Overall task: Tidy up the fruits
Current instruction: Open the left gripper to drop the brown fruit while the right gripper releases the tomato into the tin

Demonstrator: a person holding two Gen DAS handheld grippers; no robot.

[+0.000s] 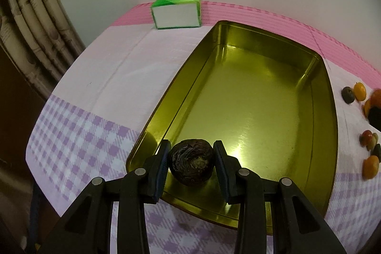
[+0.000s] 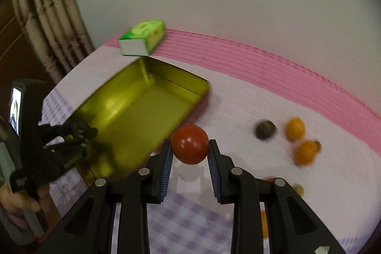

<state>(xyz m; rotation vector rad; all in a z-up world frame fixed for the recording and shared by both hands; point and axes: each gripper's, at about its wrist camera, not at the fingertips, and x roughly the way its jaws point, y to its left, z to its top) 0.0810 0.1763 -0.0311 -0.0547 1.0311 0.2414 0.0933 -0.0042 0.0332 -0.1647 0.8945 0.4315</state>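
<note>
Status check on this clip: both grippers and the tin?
Left gripper holds dark wrinkled fruit over gold metal tin. Right gripper holds red round fruit. Nothing blocking.

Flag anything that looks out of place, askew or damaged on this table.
Nothing looks spilled or damaged. The gold tin sits askew to the cloth's checks. The green box is no fruit. The dark fruit between the left gripper's fingers looks wrinkled.
</note>
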